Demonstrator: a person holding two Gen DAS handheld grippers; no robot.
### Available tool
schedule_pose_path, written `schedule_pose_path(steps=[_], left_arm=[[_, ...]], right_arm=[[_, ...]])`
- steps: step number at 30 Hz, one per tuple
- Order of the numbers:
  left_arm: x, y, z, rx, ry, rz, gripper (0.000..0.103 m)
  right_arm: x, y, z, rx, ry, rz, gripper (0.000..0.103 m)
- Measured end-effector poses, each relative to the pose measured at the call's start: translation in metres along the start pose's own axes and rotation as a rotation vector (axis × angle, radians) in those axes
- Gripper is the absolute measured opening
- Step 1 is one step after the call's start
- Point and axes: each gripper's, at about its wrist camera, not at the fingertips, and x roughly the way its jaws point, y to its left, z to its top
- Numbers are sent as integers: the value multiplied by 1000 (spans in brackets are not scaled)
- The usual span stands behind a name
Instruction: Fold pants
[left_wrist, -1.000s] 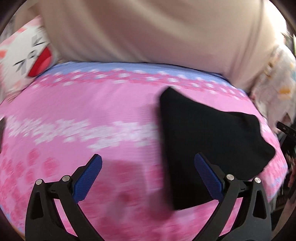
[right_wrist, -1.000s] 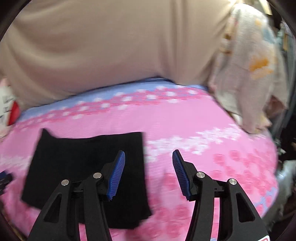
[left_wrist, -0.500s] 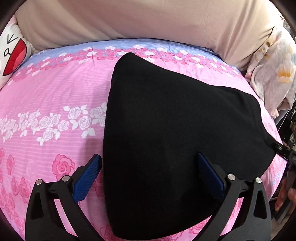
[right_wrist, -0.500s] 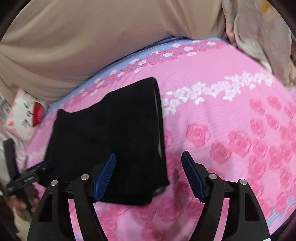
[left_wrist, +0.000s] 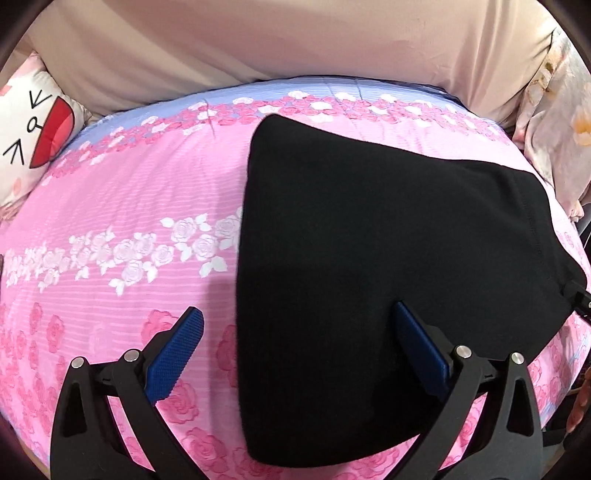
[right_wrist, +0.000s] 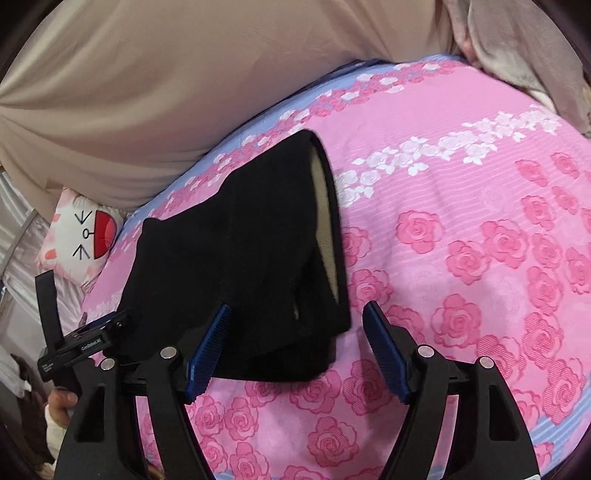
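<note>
The black pants (left_wrist: 388, 258) lie folded into a compact block on the pink rose-patterned bed cover (left_wrist: 110, 221). In the right wrist view the pants (right_wrist: 240, 258) show a beige lining at their right edge. My left gripper (left_wrist: 299, 350) is open and empty, hovering above the near left edge of the pants. My right gripper (right_wrist: 295, 343) is open and empty above the pants' near right corner. The left gripper also shows in the right wrist view (right_wrist: 81, 339), at the pants' left end.
A beige curtain (left_wrist: 295, 44) hangs behind the bed. A white cartoon-face pillow (left_wrist: 33, 136) lies at the far left. A pale floral cloth (left_wrist: 554, 122) is bunched at the right edge of the bed. Bare bed cover (right_wrist: 480, 258) stretches right of the pants.
Both grippers have closed in over the folded pants and stay open. The left view has shifted left a little since half a second ago. The pants lie still.
</note>
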Motion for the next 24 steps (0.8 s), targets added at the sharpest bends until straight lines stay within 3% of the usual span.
schedule_pose_path(steps=[3,6,9,13,15,17,20,24], left_arm=[[-22,12,-3,-5,-70,61,98],[-47,50,-8,-76,-134,121,98],[-60,88,-13,-174,-134,158,98],[-76,118,-27,-211,-158,232,98],[-82,130,-35,-214,-161,234,98],[-85,142,-42,-224,-161,228,98],[-84,156,-46,-246,-160,214,98],[-78,161,-42,-261,-152,179,98]], right_arm=[[-20,27,6,-75,-96,33,72],[-16,81,12,-251,-88,70,73],[20,144,11,-444,-20,91,73],[83,216,17,-680,-25,-28,72],[118,231,19,-710,28,-64,72],[170,240,13,-673,166,-61,75],[188,273,-8,-725,96,-141,84],[194,290,-14,-758,74,-99,87]])
